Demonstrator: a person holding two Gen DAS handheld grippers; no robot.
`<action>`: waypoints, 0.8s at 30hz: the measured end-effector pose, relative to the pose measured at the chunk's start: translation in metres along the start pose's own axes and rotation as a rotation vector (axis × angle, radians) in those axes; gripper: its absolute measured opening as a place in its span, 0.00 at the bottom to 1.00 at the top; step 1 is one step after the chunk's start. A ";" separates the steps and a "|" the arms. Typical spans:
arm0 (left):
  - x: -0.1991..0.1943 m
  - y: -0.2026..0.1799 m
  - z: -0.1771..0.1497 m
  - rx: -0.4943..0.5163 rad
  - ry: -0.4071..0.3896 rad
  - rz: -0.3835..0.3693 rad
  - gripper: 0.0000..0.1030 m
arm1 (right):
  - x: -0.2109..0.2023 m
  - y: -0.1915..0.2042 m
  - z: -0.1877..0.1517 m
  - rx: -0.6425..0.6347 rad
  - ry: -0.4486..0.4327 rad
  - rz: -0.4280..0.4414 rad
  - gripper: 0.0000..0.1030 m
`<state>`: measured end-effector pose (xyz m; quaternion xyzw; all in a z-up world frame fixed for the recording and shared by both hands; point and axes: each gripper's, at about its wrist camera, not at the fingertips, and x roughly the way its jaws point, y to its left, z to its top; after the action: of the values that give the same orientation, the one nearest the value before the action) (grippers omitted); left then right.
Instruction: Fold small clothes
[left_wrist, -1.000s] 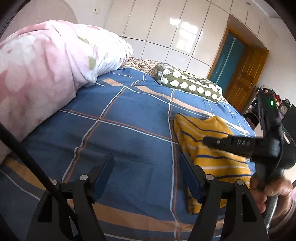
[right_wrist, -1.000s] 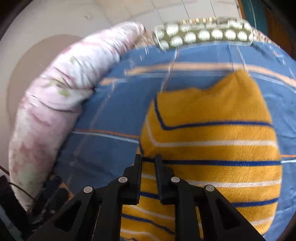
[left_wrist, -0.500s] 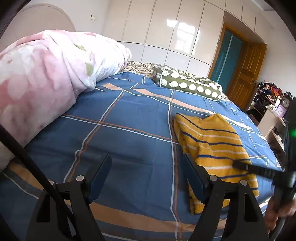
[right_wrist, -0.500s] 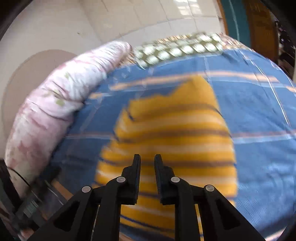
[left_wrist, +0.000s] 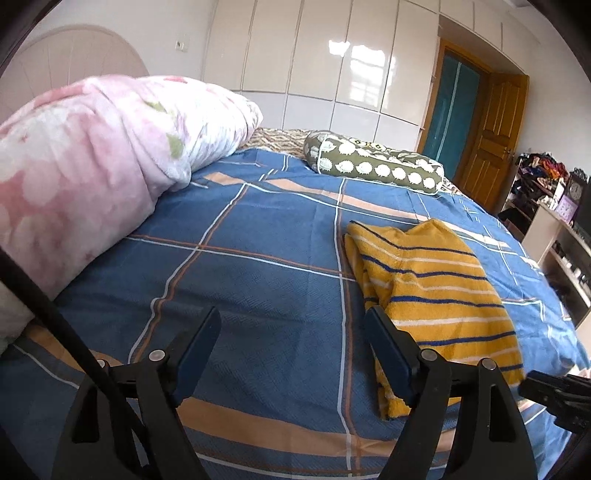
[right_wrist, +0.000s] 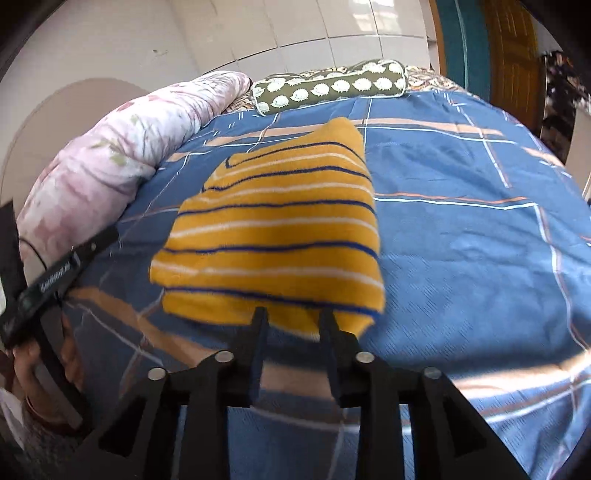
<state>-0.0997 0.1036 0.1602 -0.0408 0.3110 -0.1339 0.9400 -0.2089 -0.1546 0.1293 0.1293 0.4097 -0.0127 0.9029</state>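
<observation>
A yellow garment with blue and white stripes lies folded flat on the blue checked bedspread. It also shows in the right wrist view. My left gripper is open and empty, low over the bedspread just left of the garment's near edge. My right gripper is open and empty at the garment's near edge, with its fingers apart above the cloth. The right gripper's tip shows in the left wrist view at the right margin.
A pink floral quilt is piled along the bed's left side. A green bolster with white spots lies at the far end. A wooden door and cluttered shelves stand right of the bed.
My right gripper has pulled back from over the garment to its near edge and opened its fingers. My left gripper has stayed open and shifted slightly.
</observation>
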 end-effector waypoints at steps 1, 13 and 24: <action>-0.002 -0.003 -0.002 0.012 -0.006 0.006 0.79 | -0.004 -0.003 -0.004 0.001 -0.002 -0.005 0.34; -0.008 -0.015 -0.022 0.044 0.055 0.002 0.80 | -0.030 -0.006 0.002 0.040 -0.082 0.007 0.34; 0.021 0.005 -0.030 -0.029 0.173 -0.018 0.80 | 0.009 0.016 0.064 0.032 -0.131 -0.057 0.34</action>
<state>-0.1000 0.1028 0.1228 -0.0457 0.3927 -0.1408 0.9077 -0.1537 -0.1545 0.1669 0.1308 0.3527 -0.0531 0.9250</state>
